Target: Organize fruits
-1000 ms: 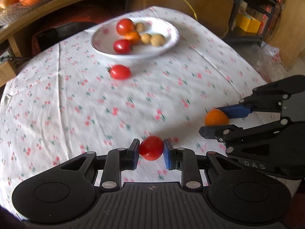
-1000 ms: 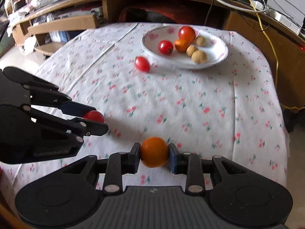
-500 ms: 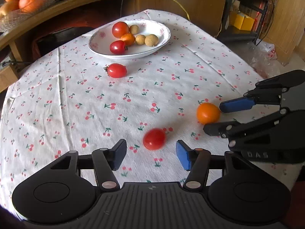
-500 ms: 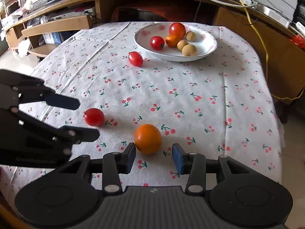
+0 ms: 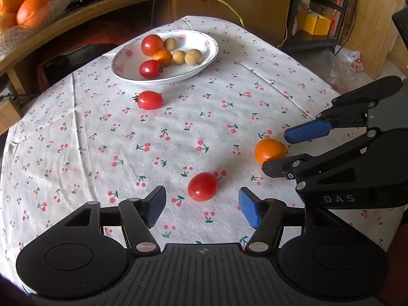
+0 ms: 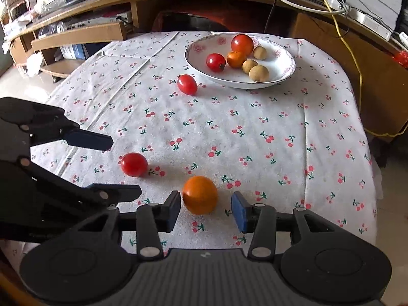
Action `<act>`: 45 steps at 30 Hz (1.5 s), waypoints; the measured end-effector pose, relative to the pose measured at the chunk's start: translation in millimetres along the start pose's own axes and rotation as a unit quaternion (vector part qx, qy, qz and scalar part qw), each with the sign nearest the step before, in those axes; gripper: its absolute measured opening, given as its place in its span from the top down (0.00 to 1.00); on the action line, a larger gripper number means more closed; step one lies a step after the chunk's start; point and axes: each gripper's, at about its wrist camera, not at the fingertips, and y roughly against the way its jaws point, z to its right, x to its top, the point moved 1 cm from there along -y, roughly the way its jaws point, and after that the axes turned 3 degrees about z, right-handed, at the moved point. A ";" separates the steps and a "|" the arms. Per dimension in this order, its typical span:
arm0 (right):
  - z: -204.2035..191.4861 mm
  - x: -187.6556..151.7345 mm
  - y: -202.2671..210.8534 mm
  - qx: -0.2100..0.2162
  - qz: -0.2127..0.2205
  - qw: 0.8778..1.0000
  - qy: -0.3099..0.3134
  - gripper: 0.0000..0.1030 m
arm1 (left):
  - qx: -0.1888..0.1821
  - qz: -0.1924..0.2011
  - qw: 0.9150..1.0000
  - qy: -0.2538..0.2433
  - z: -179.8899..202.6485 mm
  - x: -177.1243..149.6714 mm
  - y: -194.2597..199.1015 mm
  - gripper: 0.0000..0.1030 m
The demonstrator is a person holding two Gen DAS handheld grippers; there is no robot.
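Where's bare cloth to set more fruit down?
The widest bare cloth lies mid-table, between the plate and the orange fruit. More runs along the cloth's right edge. It is crowded near the left tool, around its tomato, and beside the loose tomato by the plate.

Four red cherry tomatoes in all: two on the plate (image 5: pixel 204 63), at (image 5: pixel 152 45) and (image 5: pixel 150 68), and two on the cloth-covered surface (image 5: pixel 76 137), at (image 5: pixel 150 99) and (image 5: pixel 202 187). Two small orange fruits: one on the plate (image 5: pixel 162 57), one on the surface (image 5: pixel 269 150). Three brown longans, all on the plate: (image 5: pixel 170 43), (image 5: pixel 178 57), (image 5: pixel 193 57). One plate. Two sets of tongs: left (image 5: pixel 201 205), right (image 6: pixel 206 210).
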 end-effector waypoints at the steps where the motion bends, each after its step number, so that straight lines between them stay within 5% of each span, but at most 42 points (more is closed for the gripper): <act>1: 0.0 0.9 -2.1 0.000 -0.001 1.000 0.001 0.58 | 0.002 -0.001 1.000 0.000 -0.5 0.6 -1.3 0.32; 10: 0.9 1.4 -14.2 0.004 -0.016 1.000 -0.002 0.59 | -0.010 -0.009 1.000 -0.008 -3.6 2.6 -12.4 0.39; 16: 2.8 1.7 -12.0 -0.004 -0.017 1.000 -0.006 0.68 | -0.017 -0.012 1.000 -0.012 -2.9 4.5 -20.7 0.44; 24: 3.6 3.9 -11.5 -0.010 -0.017 1.000 -0.009 0.69 | -0.016 -0.017 1.000 -0.008 -2.6 7.4 -19.7 0.66; 45: -1.6 22.9 -2.0 -0.018 0.013 0.999 -0.024 0.69 | 0.014 0.002 1.000 0.025 -5.9 20.2 -7.9 0.67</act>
